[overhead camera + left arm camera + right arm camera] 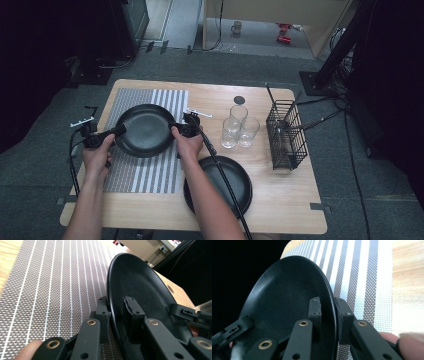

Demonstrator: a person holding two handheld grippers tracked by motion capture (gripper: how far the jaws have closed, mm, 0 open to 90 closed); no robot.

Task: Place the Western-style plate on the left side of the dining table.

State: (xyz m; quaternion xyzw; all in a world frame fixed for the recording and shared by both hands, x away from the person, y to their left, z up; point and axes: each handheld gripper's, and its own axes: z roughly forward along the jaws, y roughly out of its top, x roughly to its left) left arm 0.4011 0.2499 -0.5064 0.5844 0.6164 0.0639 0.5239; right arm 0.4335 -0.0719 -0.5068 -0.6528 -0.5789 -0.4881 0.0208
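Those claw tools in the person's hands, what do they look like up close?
Each claw, left claw and right claw, is matte black plastic with two flat jaws on linked bars with brass-ringed pivots. A black cable trails from the right one. The forearms are bare, with no sleeves in sight.

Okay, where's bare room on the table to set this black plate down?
Free: the striped placemat under and in front of the held plate, and bare wood along the table front right, between the second plate and the edge. Crowded: the three glasses beside the wire basket.
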